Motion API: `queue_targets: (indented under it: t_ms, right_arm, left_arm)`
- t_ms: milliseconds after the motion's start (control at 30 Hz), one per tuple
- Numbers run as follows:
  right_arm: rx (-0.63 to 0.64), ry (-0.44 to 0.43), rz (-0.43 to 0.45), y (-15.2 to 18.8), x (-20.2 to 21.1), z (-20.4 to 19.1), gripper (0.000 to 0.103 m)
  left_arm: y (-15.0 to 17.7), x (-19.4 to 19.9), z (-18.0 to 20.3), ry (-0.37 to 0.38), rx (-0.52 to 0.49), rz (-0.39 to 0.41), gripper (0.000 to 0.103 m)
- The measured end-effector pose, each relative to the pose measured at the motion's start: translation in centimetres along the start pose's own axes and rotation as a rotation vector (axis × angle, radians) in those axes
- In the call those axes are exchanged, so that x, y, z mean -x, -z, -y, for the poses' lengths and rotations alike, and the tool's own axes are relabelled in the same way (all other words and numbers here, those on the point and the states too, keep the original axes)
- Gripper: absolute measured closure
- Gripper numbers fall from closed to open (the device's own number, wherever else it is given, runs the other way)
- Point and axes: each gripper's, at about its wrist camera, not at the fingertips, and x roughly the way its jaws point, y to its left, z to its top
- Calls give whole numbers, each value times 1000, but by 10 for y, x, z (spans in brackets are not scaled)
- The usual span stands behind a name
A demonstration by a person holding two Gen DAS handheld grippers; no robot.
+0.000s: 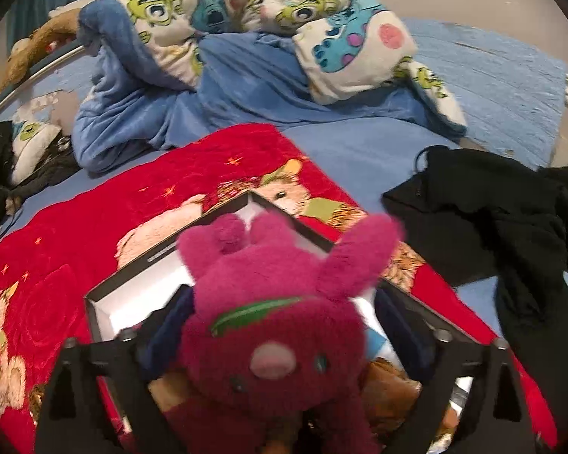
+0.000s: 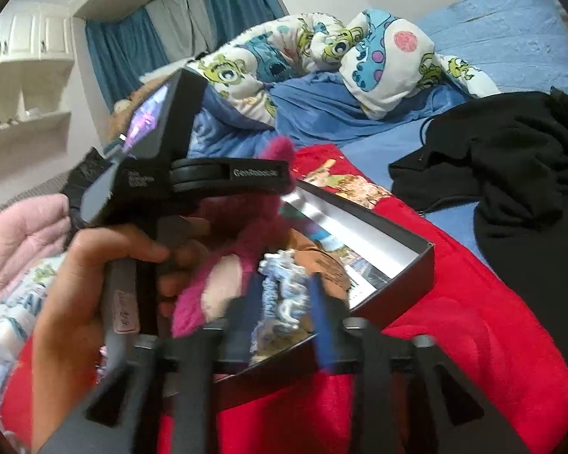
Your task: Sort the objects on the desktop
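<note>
A person's hand (image 2: pixel 94 265) at the left of the right wrist view grips the handle of the left tongs (image 1: pixel 280 325), whose arms stand spread wide and released on either side of a magenta plush toy (image 1: pixel 280 340); the pads do not press it. The toy sits in a black box (image 2: pixel 416 261) with a white inside, resting on a red blanket (image 1: pixel 75 227) on the bed. Further right, the right tongs (image 2: pixel 280 295) are parted over the box, with a pale blue scrunchie (image 2: pixel 284 283) between their blue pads; whether they press it cannot be told. A black garment (image 2: pixel 503 174) lies at the far right.
</note>
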Motion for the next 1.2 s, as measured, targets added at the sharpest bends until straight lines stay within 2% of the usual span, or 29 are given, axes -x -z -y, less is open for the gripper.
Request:
queue_targets:
  t_ms: [33, 100, 133, 567, 767, 933, 1100, 1200]
  right_arm:
    - [-5, -21, 14, 0, 3, 1, 32]
    - [-12, -37, 47, 0, 10, 2, 3]
    - [-17, -37, 54, 0, 12, 2, 0]
    - [-93, -55, 63, -1, 14, 16, 0]
    - [-96, -66, 76, -1, 19, 17, 0]
    - [-98, -94, 100, -2, 24, 17, 0]
    - [-103, -139, 148, -2, 36, 17, 0]
    - [-146, -120, 152, -3, 46, 16, 0]
  left_arm:
    - [0, 1, 2, 3, -4, 3, 0]
    - [0, 3, 5, -5, -14, 4, 0]
    - [0, 3, 6, -12, -20, 2, 0]
    - [-2, 11, 5, -26, -20, 20, 0]
    - [-6, 35, 5, -39, -22, 82, 0]
    - [-10, 82, 6, -74, -21, 166, 0]
    - [-9, 147, 1, -62, -15, 249, 0]
    - [-1, 191, -5, -69, -8, 295, 0]
